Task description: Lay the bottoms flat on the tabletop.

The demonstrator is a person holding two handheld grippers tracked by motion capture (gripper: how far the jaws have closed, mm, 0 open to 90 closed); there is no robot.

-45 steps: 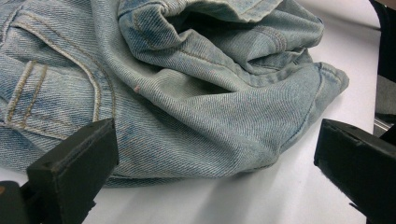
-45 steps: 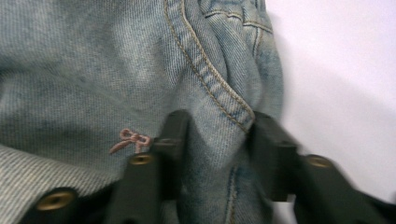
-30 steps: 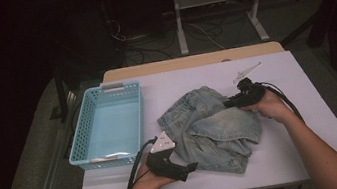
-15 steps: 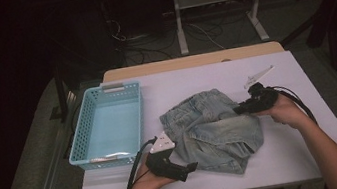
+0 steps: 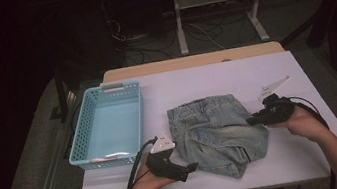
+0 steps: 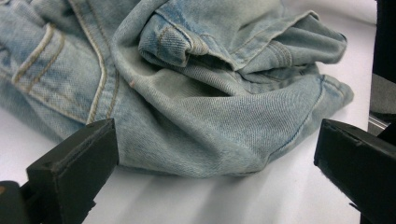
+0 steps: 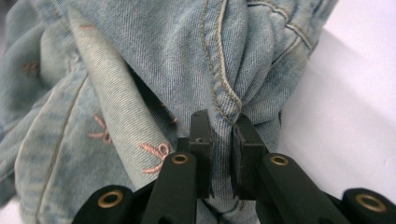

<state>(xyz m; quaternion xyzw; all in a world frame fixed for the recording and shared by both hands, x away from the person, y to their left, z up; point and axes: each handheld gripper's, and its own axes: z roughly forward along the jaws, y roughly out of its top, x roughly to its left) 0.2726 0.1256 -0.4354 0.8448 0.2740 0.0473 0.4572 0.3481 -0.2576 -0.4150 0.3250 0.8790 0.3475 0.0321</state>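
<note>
basket (image 5: 109,127) left (table (image 5: 215,80) beyond bare)

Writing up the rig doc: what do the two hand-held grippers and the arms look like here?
Both are black. The left hand-held gripper has a grey three-cornered plate on top and a black cable trailing back; its jaws are blocky, square-ended. The right hand-held gripper carries the same plate and a looping black cable; brass-coloured rivets show on its linkage. Forearms are bare, no sleeves in view.
</note>
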